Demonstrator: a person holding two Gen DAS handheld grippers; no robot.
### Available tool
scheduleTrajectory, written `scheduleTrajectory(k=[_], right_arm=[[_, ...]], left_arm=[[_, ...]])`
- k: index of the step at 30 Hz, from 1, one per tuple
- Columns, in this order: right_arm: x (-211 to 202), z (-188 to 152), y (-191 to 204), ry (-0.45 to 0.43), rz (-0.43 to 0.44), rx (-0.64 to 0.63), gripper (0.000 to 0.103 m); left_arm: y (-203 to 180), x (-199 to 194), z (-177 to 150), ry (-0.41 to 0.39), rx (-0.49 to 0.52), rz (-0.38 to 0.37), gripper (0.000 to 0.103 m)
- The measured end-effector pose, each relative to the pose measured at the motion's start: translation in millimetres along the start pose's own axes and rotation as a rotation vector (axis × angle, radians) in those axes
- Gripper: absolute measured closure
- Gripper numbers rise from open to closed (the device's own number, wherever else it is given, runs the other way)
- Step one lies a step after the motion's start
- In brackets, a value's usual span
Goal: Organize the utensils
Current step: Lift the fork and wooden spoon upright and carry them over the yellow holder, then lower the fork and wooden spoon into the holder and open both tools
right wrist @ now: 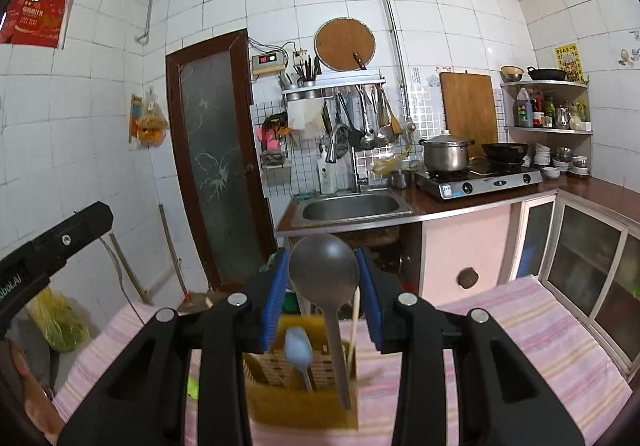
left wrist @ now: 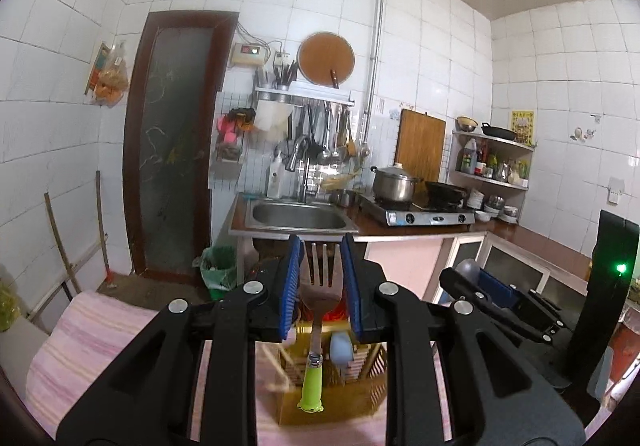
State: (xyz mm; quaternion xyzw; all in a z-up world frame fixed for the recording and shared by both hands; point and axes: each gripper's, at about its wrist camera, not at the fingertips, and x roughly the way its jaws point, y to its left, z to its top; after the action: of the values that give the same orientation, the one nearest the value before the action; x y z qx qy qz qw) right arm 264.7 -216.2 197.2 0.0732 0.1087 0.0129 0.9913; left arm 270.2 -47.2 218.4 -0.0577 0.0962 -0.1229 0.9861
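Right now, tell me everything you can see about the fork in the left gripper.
The fork has four silver metal tines, a slim metal neck and a bright lime-green handle that looks like plastic, with a metal collar where they join. It is held tines up, handle hanging down, clamped at its head between the blue pads of the left gripper. It hangs above the yellow utensil holder, seemingly clear of it.

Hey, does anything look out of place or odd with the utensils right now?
Nothing spilled or damaged. The fork sits tines-up between the left tongs, and the dark spoon sits bowl-up between the right tongs, above the yellow holder.
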Motion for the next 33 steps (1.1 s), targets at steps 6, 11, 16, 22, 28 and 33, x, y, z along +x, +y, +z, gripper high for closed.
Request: scheduleTrajectory(k=[6,11,16,22,28,33], right_arm=[[46,2,-3,0.018,0.012,0.03,0.068],[81,-27,-7,0.067,0.028,0.049,0.068],[99,-56,-13,0.124,0.019,0.047,0.068],[107,-75,-16,0.167,-0.015,0.017,0.068],[104,-73,-19,0.236,-0.057,-0.01,0.055],[63,-60,-22,0.228,-0.097,-0.061,0.031]], left_arm=[[5,51,-9,0.026,-0.001,0.006,0.083],[19,95,-43,0.087,-0.016,0.023,0.083],[30,115,-71,0.146,-0.016,0.048,0.083],[41,116,-90,0.187,-0.021,0.074,0.083],[39,82,-79,0.179,-0.009,0.097,0.045],[38,21,-64,0.119,0.006,0.118,0.015]])
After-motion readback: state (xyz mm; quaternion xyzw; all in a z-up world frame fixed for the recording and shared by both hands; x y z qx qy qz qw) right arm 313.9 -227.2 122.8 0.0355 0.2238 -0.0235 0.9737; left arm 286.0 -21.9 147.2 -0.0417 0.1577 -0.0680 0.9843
